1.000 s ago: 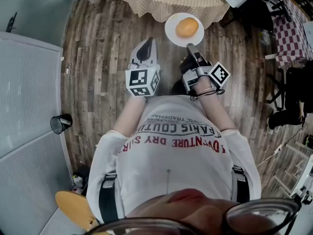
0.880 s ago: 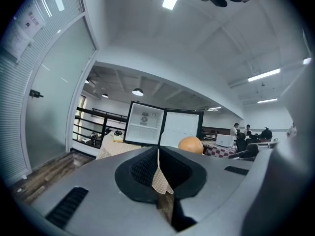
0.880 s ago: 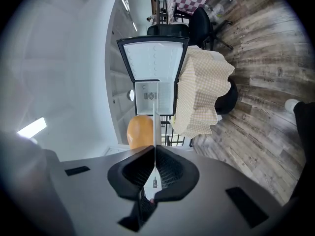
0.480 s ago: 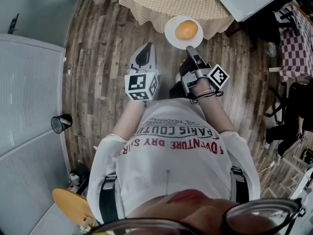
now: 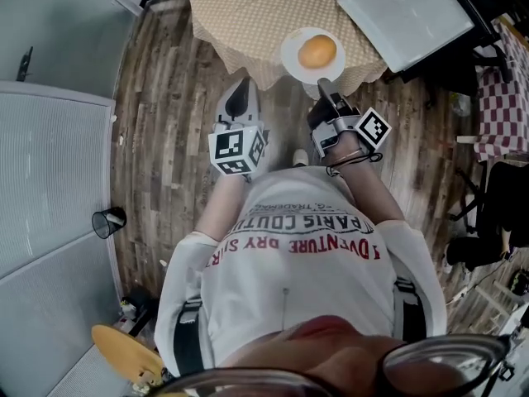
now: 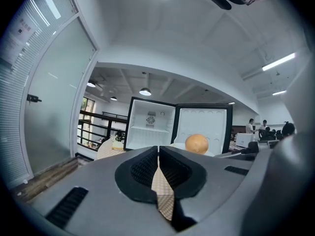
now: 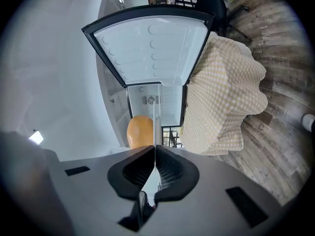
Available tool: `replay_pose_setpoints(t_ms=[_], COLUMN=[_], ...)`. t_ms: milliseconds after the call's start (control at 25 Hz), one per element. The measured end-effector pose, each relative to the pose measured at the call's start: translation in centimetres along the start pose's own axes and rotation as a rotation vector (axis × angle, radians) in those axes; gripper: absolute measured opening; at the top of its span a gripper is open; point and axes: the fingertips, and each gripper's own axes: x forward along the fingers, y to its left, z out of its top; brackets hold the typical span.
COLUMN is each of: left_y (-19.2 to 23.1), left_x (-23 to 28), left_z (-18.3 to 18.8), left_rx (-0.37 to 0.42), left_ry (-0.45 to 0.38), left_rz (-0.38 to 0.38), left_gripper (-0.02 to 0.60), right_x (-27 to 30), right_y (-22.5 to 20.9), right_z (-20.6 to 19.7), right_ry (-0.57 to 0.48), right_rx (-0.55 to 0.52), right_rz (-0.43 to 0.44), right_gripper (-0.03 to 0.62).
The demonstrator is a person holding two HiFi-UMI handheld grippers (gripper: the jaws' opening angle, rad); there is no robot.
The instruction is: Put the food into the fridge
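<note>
A round orange bun [image 5: 316,51] lies on a white plate [image 5: 294,63]. My right gripper [image 5: 325,83] is shut on the plate's near rim and holds it level over the edge of the round table [image 5: 256,23] with its checked cloth. In the right gripper view the plate's thin rim [image 7: 154,124] runs between the closed jaws, with the bun [image 7: 139,131] just left of it. My left gripper [image 5: 242,88] hovers beside it, shut and empty. A small white fridge [image 6: 150,124] stands on the table with its door [image 6: 204,124] swung open; from above the door [image 5: 405,19] shows at upper right.
A glass partition [image 5: 50,180] lines the left side, with a black bin [image 5: 107,220] on the wooden floor beside it. A black chair [image 5: 496,197] and a red-checked table [image 5: 496,98] stand at right. Several people show far off in the left gripper view.
Both grippers and the plate have moved toward the table. More of the table and the fridge door has come into view, and the plate now overlaps the table's edge.
</note>
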Motion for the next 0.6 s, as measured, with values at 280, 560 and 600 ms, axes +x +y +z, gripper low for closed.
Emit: replay_pose_setpoints(t_ms=[280, 560, 600], left_y=[0.2, 1.4, 1.7], left_x=[4.1, 9.8, 10.8], left_z=[0.0, -0.1, 0.0], left_rx=[-0.022, -0.036, -0.035], left_ry=[0.003, 0.034, 0.037], left_rz=[0.053, 0.047, 0.038], left_gripper=[0.028, 0.028, 0.028], right_x=[3.5, 7.7, 8.5], right_y=[0.1, -0.6, -0.7], right_z=[4.0, 6.5, 6.8], right_ry=[0.023, 0.024, 0.017], right_rx=[0.002, 0.026, 0.026], right_rz=[0.010, 0.003, 0.002], right_gripper=[0.031, 0.031, 0.031])
